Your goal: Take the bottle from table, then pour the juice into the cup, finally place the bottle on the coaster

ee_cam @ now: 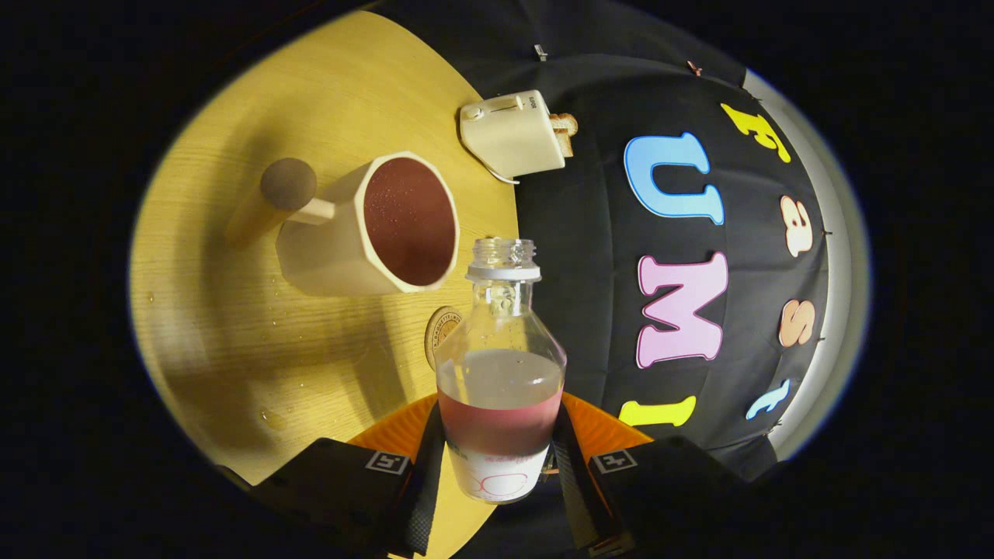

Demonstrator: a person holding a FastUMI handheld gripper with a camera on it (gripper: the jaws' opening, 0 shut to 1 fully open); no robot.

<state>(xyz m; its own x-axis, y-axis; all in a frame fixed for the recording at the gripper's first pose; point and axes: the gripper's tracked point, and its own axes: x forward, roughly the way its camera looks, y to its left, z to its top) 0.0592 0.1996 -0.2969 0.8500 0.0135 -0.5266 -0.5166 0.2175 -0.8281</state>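
Standing at centre left of the frame on the desk (233, 349): cup (373, 225), already holding red juice, handle pointing left. Lying just below the cup, partly hidden behind the bottle: coaster (439, 330). Gripping at lower centre: gripper (497, 458), both fingers pressing the bottle (501, 373), uncapped, roughly half full. Resting at upper centre: toaster (514, 136). Judging pouring as largely done; levelling the bottle upright, then lowering squarely onto the coaster, keeping clear of the cup rim before releasing.
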